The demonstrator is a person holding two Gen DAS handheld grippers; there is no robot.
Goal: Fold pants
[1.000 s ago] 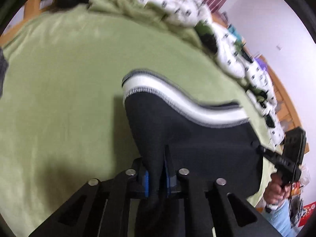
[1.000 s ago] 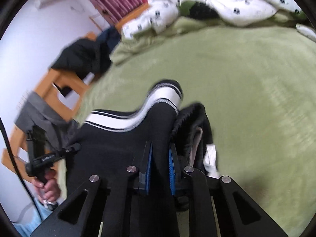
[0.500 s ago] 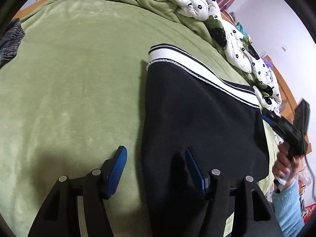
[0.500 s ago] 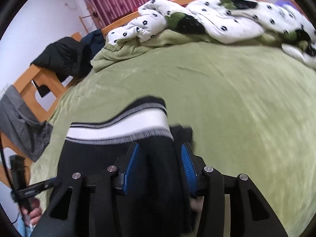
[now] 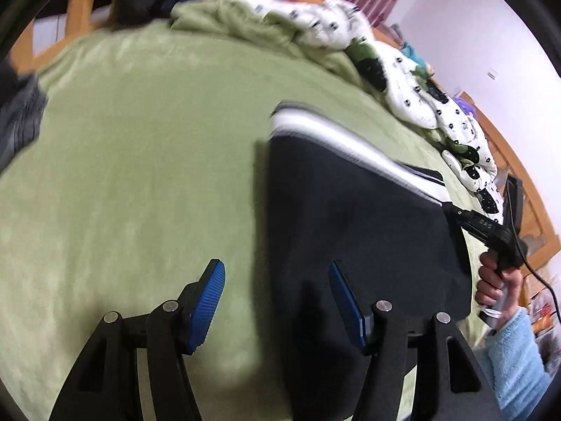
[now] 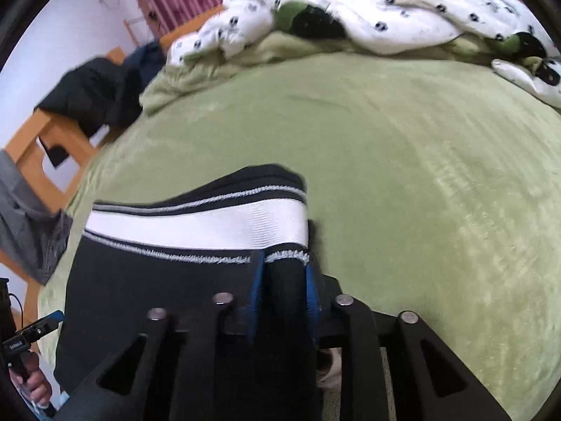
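Black pants [image 5: 350, 217] with a white-striped waistband [image 6: 210, 224] lie folded on the green bedspread [image 5: 140, 175]. My left gripper [image 5: 277, 277] is open; the pants' left edge lies between its blue pads [image 5: 210, 291] without touching them. My right gripper [image 6: 283, 263] sits at the waistband's right end. Its jaws are closing, and a fold of black fabric fills the gap between its pads [image 6: 255, 280]. In the left wrist view the right gripper [image 5: 484, 224] shows at the pants' far right corner, held by a hand [image 5: 494, 284].
A rumpled white dotted quilt [image 6: 385, 17] and green blanket are heaped along the bed's far side. Dark clothes [image 6: 94, 94] hang over the wooden bed frame [image 6: 31, 147], with grey fabric [image 6: 24, 217] beside them. A light-blue sleeve [image 5: 512, 358] shows at the right.
My left gripper let go of the pants, opened wide and drew back. My right gripper opened off the fabric, then narrowed around it again. The pants dropped flat onto the bed.
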